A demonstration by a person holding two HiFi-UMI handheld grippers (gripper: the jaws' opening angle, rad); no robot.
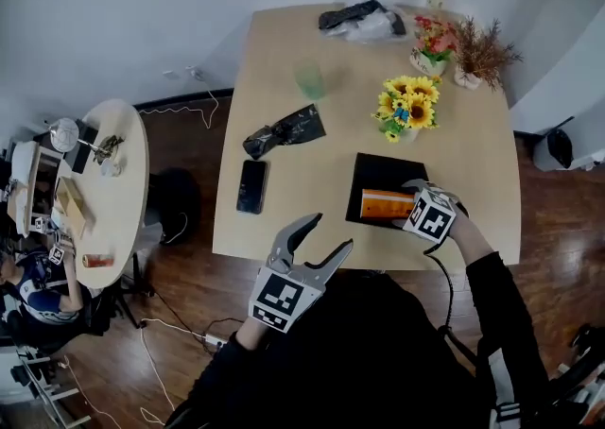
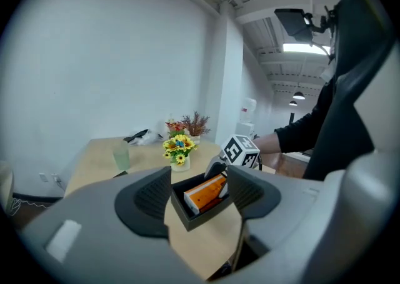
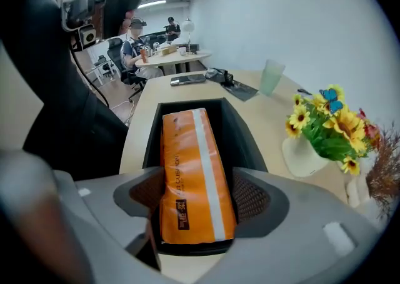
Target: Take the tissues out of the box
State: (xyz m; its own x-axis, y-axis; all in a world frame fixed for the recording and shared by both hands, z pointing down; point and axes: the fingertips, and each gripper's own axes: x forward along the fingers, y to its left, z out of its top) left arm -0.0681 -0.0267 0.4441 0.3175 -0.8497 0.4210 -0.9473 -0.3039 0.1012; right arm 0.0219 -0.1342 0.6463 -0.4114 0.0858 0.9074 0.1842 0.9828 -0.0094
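An orange tissue pack (image 1: 388, 203) lies in a black open box (image 1: 373, 172) near the front right of the wooden table (image 1: 312, 219). My right gripper (image 1: 405, 206) reaches into the box from the right. In the right gripper view its jaws stand on either side of the pack (image 3: 190, 170), close to its sides, and I see no squeeze on it. The box wall (image 3: 240, 132) runs alongside. My left gripper (image 1: 304, 249) hovers open and empty just off the table's front edge. From the left gripper view, the pack (image 2: 205, 192) and box (image 2: 187, 215) lie ahead.
A phone (image 1: 251, 186) and a crumpled black bag (image 1: 284, 131) lie left of the box. Behind it stands a sunflower vase (image 1: 406, 108), with a green cup (image 1: 309, 79), two flower pots (image 1: 432, 47) and bags (image 1: 359, 19) further back. A round table (image 1: 113, 181) is at left.
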